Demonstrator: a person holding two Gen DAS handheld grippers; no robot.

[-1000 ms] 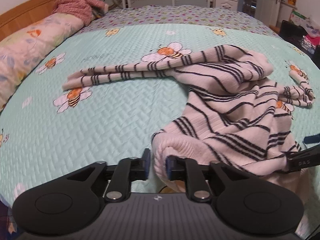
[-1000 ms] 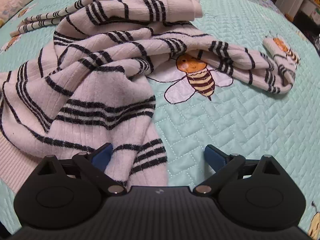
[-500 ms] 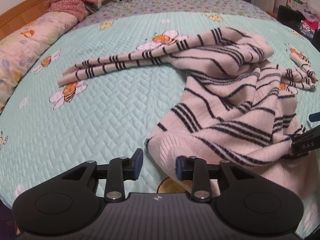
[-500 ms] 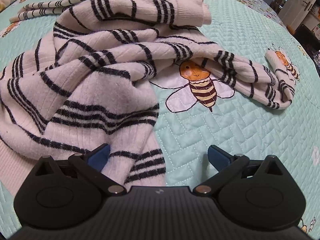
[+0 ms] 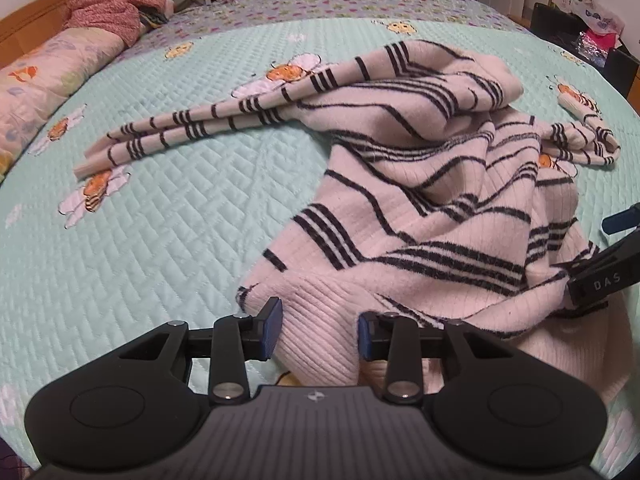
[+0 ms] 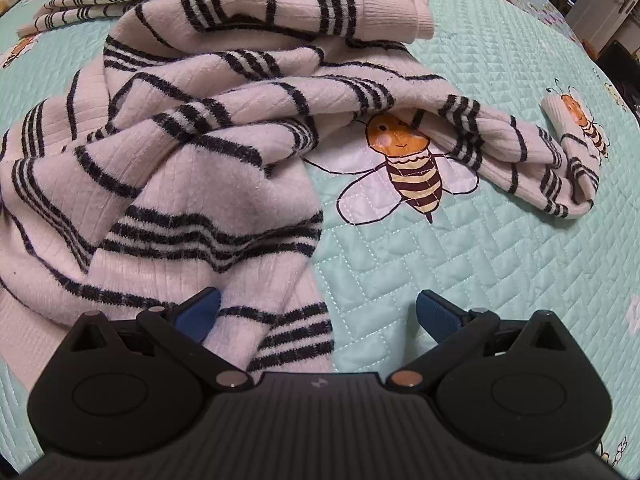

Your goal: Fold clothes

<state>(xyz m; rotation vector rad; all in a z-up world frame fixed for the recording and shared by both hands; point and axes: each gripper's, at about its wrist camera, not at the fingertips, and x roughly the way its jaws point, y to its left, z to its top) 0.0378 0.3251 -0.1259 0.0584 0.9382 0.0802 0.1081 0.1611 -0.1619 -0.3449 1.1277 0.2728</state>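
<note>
left wrist view:
sweater (image 5: 420,208): pink-white knit with black stripes, crumpled in a heap on the right half of the bed, not folded
sleeve (image 5: 192,130): stretched flat toward the left, lying doubled on the quilt, cuff end next to a bee print
other sleeve (image 5: 584,140): bunched at far right, curled back on itself
hem: ribbed edge lies nearest the camera, a corner of it sits between the left jaws
left gripper (image 5: 318,330): jaws have just been opening, now parted; ribbed hem lies in the gap, left pad looks just clear of the fabric, the right pad's contact is hard to tell
right gripper, seen from here (image 5: 600,276): black finger at right edge, low over the sweater's right side, blue pad above it
quilt (image 5: 168,240): mint green, quilted, bee and flower prints, covers the bed
pillow (image 5: 44,92): floral, along left edge
pink blanket (image 5: 108,12): bundled at far left by the wooden headboard (image 5: 28,24)
background: white cabinets and doorway behind the bed, bags and clutter far right

right wrist view:
right gripper (image 6: 318,314): jaws spread wide, gripping nothing; left pad over the sweater, right pad over bare quilt
sweater (image 6: 180,168): fills left and centre, folds piled up, striped edge runs down between the jaws
cuff (image 6: 400,12): wide ribbed end at top centre
sleeve on right (image 6: 532,164): arcs across to the right, partly covers a large bee print (image 6: 408,168)
in the way: heaped folds hide how the sweater's body lies underneath
</note>
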